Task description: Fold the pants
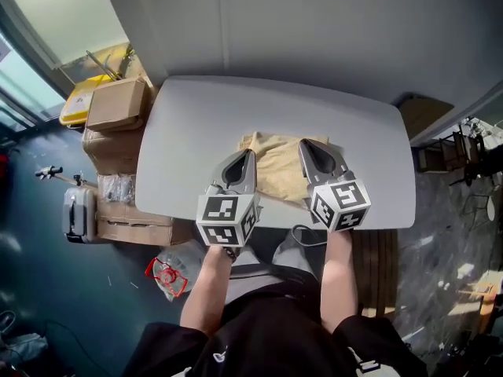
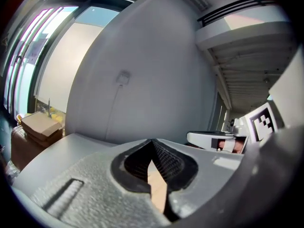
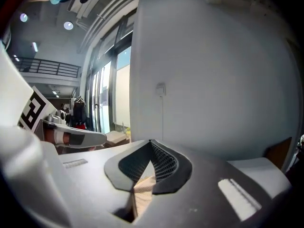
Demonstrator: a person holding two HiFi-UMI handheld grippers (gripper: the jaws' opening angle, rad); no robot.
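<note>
One pair of folded tan cloth pants (image 1: 277,167) is noted at 6 o'clock on the grey rounded worktop (image 1: 189,132), its near edge hidden by two grippers. Jaws of left gripper (image 1: 251,153) and right gripper (image 1: 302,143) are pressed together, empty.

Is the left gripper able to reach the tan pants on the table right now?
Probably yes. The left gripper hangs right over the tan pants, which lie on the white table with nothing in between. Its jaws are shut, so they must open first.
</note>
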